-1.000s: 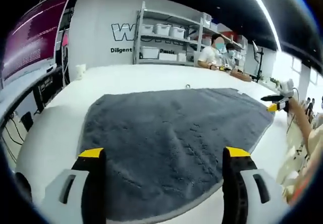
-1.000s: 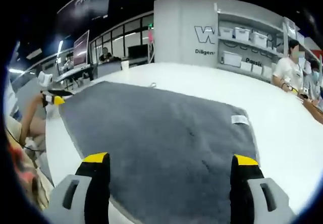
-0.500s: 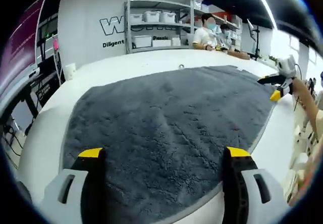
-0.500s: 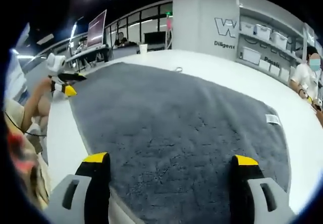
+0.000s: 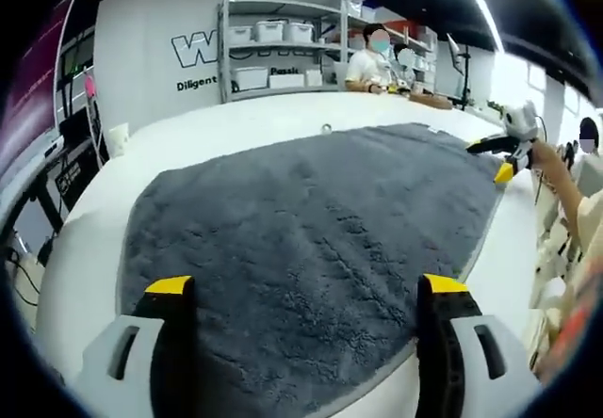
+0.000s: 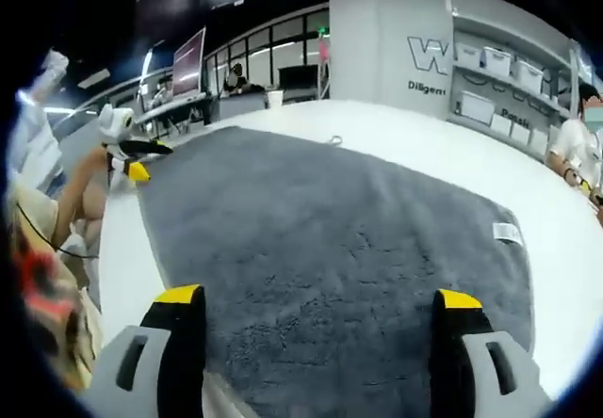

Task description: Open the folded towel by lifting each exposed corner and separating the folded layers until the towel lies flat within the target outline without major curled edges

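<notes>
The grey towel [image 5: 311, 249] now lies flatter and wider on the white tabletop [image 5: 236, 131] than a moment ago, nearly done, and the left tool [image 5: 306, 291] and right tool [image 6: 320, 300] both gape wide, holding nothing.

The grey towel [image 5: 311, 239] lies spread over most of the white table [image 5: 85, 239], leaving bare strips of tabletop around its edges where a gripper could pass. Both the left gripper [image 5: 306, 291] and the right gripper [image 6: 320, 300] hover with jaws apart and nothing between them. A white cup [image 5: 118, 138] stands near the far table edge, apparently well clear of the towel.
</notes>
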Available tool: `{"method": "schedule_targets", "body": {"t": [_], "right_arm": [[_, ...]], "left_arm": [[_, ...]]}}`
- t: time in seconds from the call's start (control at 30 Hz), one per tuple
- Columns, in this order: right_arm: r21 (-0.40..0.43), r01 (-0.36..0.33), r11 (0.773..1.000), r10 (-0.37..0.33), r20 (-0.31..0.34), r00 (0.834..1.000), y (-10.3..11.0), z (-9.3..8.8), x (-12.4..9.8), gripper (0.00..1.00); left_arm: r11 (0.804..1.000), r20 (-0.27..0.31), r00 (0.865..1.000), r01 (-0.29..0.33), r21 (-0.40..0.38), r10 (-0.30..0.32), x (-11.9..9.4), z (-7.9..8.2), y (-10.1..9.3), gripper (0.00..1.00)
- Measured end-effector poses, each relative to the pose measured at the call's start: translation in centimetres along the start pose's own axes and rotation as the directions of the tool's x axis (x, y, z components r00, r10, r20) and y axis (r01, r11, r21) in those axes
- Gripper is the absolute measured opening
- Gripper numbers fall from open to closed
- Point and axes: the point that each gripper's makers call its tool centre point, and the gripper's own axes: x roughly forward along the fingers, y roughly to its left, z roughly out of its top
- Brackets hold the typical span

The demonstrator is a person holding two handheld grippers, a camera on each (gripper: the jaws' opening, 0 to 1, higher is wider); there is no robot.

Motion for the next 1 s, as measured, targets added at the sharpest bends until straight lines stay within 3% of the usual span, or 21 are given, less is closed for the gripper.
{"method": "schedule_targets", "body": {"t": [0.13, 0.27, 0.3, 0.57, 0.7, 0.77, 0.93, 1.0], "right_arm": [[0.011, 0.017, 1.0, -0.017, 0.002, 1.0, -1.2, 0.0, -0.1, 1.0], [0.023, 0.029, 0.999, -0.029, 0.0, 1.0, -2.4, -0.3, -0.3, 1.0], [0.028, 0.043, 0.999, -0.044, 0.018, 0.999, -3.4, 0.3, -0.2, 1.0], [-0.019, 0.079, 0.997, -0.078, 0.077, 0.994, -7.8, 3.5, 0.6, 1.0], [-0.036, 0.067, 0.997, -0.065, 0.067, 0.996, -9.5, 4.1, 1.7, 1.0], [-0.041, 0.069, 0.997, -0.066, 0.063, 0.996, -10.2, 4.3, 2.3, 1.0], [-0.062, 0.066, 0.996, -0.063, 0.056, 0.996, -11.9, 5.1, 4.4, 1.0], [-0.069, 0.074, 0.995, -0.072, 0.035, 0.997, -12.6, 5.0, 5.4, 1.0]], "left_arm": [[1.0, 0.025, 1.0, 0.005, -0.014, -0.005, 0.1, 1.1, 1.1, 0.98], [0.999, 0.092, 0.996, 0.011, -0.037, -0.007, 0.2, 3.0, 2.6, 0.99], [0.999, 0.131, 0.991, 0.016, -0.047, -0.01, 0.5, 4.2, 3.6, 0.99], [0.995, 0.255, 0.967, 0.044, -0.089, -0.02, 3.1, 8.3, 8.1, 1.0], [0.993, 0.264, 0.965, 0.035, -0.112, -0.004, 5.4, 9.1, 10.2, 1.0], [0.997, 0.266, 0.964, 0.012, -0.081, 0.01, 6.3, 9.2, 10.9, 1.0], [0.999, 0.217, 0.976, -0.004, -0.054, 0.016, 9.3, 8.6, 12.0, 1.0], [0.999, 0.171, 0.985, -0.006, -0.046, 0.014, 10.3, 7.8, 12.1, 1.0]]}}
